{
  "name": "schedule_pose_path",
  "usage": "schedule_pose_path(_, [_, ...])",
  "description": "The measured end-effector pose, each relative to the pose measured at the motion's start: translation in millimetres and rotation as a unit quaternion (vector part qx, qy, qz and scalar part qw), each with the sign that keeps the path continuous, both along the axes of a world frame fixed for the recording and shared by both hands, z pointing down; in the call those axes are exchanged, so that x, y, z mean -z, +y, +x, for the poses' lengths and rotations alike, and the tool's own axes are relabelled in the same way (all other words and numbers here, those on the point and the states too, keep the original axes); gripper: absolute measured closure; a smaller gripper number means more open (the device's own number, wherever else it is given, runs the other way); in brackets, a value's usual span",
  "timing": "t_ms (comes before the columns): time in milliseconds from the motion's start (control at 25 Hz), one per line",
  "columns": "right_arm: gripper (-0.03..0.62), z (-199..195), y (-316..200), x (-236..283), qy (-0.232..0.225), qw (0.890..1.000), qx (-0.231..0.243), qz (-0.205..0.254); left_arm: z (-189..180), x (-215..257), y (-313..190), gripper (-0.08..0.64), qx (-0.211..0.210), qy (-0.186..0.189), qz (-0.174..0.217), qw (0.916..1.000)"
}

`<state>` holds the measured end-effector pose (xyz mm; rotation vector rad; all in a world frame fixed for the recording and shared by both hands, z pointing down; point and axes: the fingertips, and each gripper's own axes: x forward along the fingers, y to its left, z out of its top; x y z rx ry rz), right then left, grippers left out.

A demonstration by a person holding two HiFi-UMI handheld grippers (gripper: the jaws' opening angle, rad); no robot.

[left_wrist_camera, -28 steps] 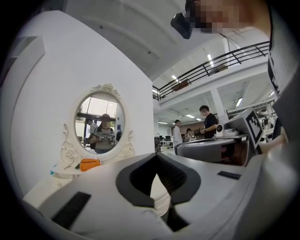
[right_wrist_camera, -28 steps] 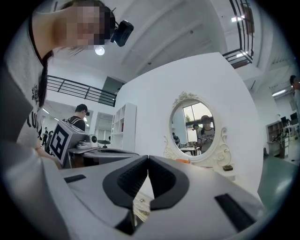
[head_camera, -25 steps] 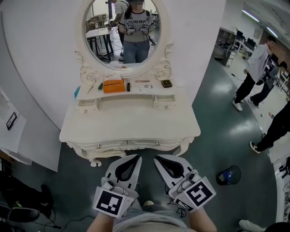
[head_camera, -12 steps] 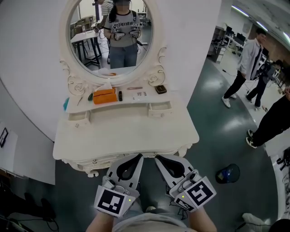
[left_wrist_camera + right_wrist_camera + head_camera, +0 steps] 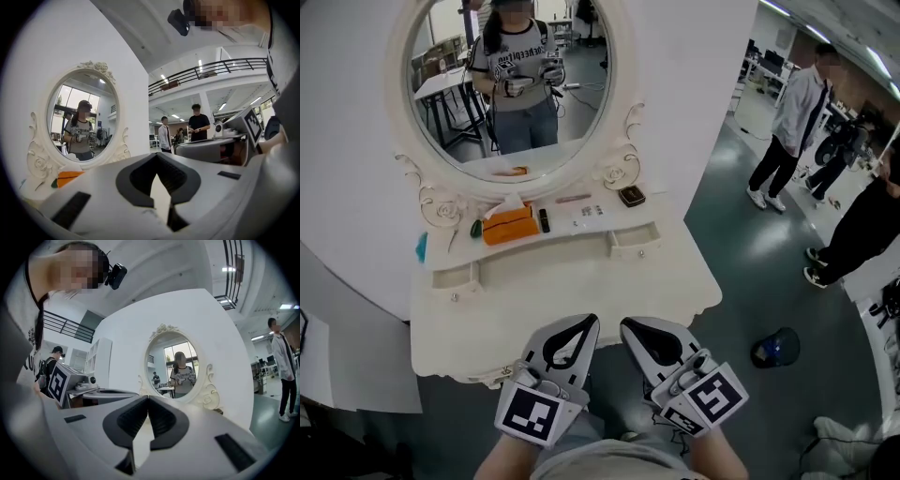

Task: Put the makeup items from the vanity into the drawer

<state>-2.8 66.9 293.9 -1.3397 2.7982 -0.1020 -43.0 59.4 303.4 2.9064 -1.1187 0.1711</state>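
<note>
1. Grippers. The left gripper [image 5: 584, 324] and the right gripper [image 5: 630, 326] sit side by side at the lower centre of the head view. Each carries its marker cube, and both point towards the vanity. In the left gripper view, the jaws of the left gripper [image 5: 157, 155] meet at the tips with nothing between them. In the right gripper view, the jaws of the right gripper [image 5: 147, 398] are likewise closed and empty. Neither gripper touches any item.

2. Vanity. The white vanity surface [image 5: 567, 295] lies just beyond the gripper tips and is bare. A raised shelf [image 5: 525, 246] runs along its back edge. A small left drawer [image 5: 455, 278] and a small right drawer [image 5: 635, 241] sit under the shelf ends, both closed.

3. Makeup items. All of them lie on the raised shelf, in the centre left of the head view. From left to right:
- a teal item [image 5: 422, 247] at the shelf's left end
- a dark green item [image 5: 475, 228]
- an orange tissue box [image 5: 511, 227]
- a short black tube [image 5: 545, 220] just beside the box
- several tiny pieces [image 5: 592, 212], too small to identify
- a slim pink stick [image 5: 573, 199] nearer the mirror
- a dark compact [image 5: 631, 196] at the right end

4. Background. The oval mirror [image 5: 619, 56] fills the upper left and reflects the person holding both grippers. A blue cap [image 5: 776, 349] lies on the floor at the lower right. Bystanders [image 5: 787, 122] stand at the upper right.
</note>
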Motion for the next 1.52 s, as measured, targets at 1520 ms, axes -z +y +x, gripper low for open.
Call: schedule_pose_path(1520, [0.560, -11.9, -120.3, -17.9, -0.004, 0.998, -0.062, -0.025, -21.8, -14.2, -121.6, 0.551, -0.049, 0.020, -0.013, 0.9985])
